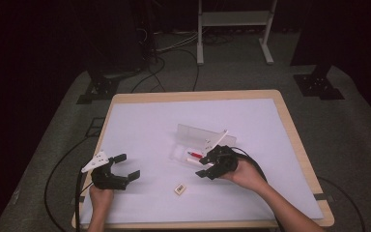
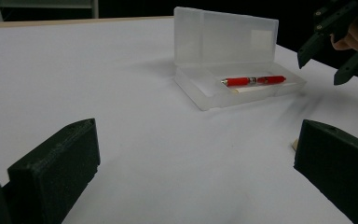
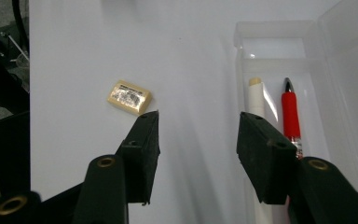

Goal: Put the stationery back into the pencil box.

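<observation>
A clear plastic pencil case (image 1: 181, 151) lies open at the middle of the white mat, lid (image 2: 223, 37) standing up. Inside lie a red pen (image 3: 289, 114) and a white stick (image 3: 256, 100). A small beige eraser (image 3: 128, 97) with a printed label rests on the mat in front of the case. My right gripper (image 3: 198, 135) hovers open over the mat at the case's near edge, between eraser and case, nothing between its jaws. My left gripper (image 1: 130, 166) stands open at the front left, well apart from the case, jaws empty. The left gripper view also catches the right gripper (image 2: 321, 70) at its upper right.
The white mat (image 1: 145, 125) covers most of the wooden table (image 1: 198, 94). Black cables trail from both grippers off the front of the table. Beyond the table stand dark stands, a white metal frame (image 1: 232, 19) and loose cables on the floor.
</observation>
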The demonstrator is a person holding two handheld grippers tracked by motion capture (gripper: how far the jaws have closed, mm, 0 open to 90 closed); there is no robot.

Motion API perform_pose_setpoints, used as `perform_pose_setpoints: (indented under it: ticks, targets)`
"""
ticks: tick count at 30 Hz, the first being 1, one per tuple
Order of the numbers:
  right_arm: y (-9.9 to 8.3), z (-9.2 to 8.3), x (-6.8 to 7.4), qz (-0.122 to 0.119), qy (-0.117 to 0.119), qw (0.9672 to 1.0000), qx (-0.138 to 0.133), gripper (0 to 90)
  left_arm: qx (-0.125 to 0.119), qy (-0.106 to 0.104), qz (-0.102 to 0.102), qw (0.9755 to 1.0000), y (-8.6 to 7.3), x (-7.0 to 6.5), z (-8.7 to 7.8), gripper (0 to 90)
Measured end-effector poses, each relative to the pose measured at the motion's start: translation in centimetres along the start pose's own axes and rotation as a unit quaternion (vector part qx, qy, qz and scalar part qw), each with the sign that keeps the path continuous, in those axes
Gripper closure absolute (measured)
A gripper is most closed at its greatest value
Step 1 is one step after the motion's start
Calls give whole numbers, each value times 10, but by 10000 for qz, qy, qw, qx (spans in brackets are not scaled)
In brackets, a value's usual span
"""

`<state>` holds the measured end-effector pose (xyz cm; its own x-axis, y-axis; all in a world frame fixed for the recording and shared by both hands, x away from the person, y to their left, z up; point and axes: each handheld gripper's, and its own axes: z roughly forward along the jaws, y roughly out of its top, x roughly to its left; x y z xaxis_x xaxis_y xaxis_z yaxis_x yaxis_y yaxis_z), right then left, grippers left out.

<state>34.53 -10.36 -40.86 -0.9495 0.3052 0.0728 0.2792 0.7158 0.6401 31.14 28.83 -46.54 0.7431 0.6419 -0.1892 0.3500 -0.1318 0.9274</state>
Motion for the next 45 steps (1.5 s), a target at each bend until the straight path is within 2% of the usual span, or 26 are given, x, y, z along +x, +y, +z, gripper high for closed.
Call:
perform_pose_setpoints:
  ticks: [8,28,45]
  targets:
    - [4,5,11,-84,116,9999,15,469,1,-3,7,10000,0,0,0,0]
    - [8,25,23,-168,389,9990,131,429,-19,-5,-8,10000,0,0,0,0]
    - [17,51,38,-317,572,9975,270,406,-29,-18,4,10000,0,0,0,0]
